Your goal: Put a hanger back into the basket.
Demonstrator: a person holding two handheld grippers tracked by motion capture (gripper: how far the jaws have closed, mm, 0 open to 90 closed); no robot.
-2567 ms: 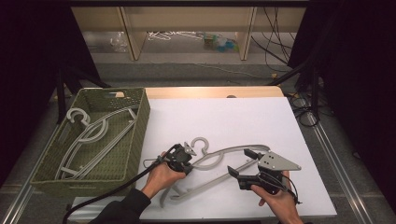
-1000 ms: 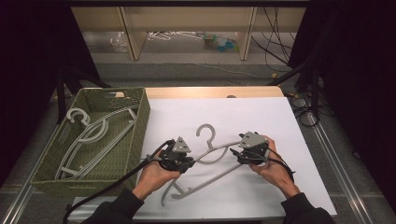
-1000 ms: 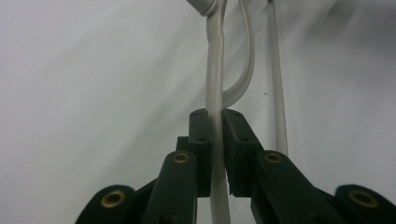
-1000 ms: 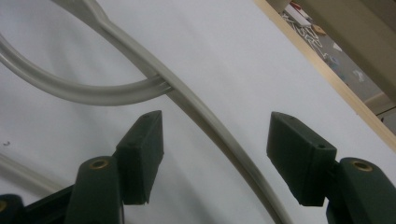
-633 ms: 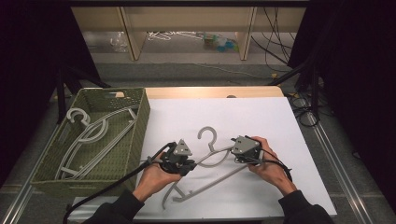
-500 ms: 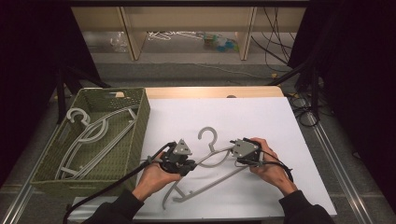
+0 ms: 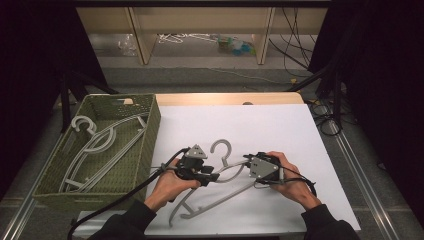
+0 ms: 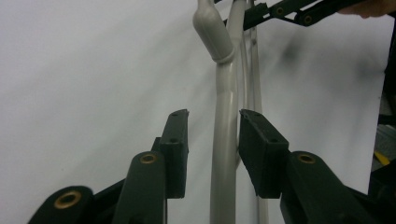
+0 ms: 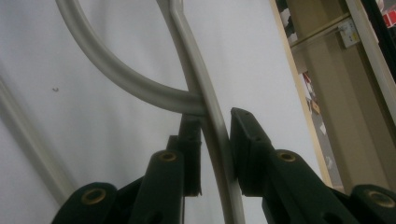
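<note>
Your right gripper (image 7: pixel 250 170), lower centre-right of the high view, has just been closing, and in the right gripper view its jaws sit clamped on one thin arm of the grey hanger (image 9: pixel 205 116), just below where a curved bar joins it. Your left gripper (image 7: pixel 210 176), lower centre of the high view, has just been opening: in the left gripper view its pads (image 8: pixel 175 149) stand apart, with the hanger's bar (image 8: pixel 226 135) running between them. The right-hand pad looks close to or brushing the bar, the left one is clear of it. The hanger lies flat on the white sheet (image 7: pixel 280 125), hook pointing to the top of the frame, well apart from the green basket (image 7: pixel 145 145) at left, which already holds other hangers (image 7: pixel 100 145). Risk one: you now hold the hanger at one point near one end, so on a lift it will likely pivot and droop, and the smooth plastic may slip through the pads. Risk two: if you draw the left gripper away at an angle, a pad may catch the bar and drag it. Risk three: a swinging far end could snag on the basket rim.
</note>
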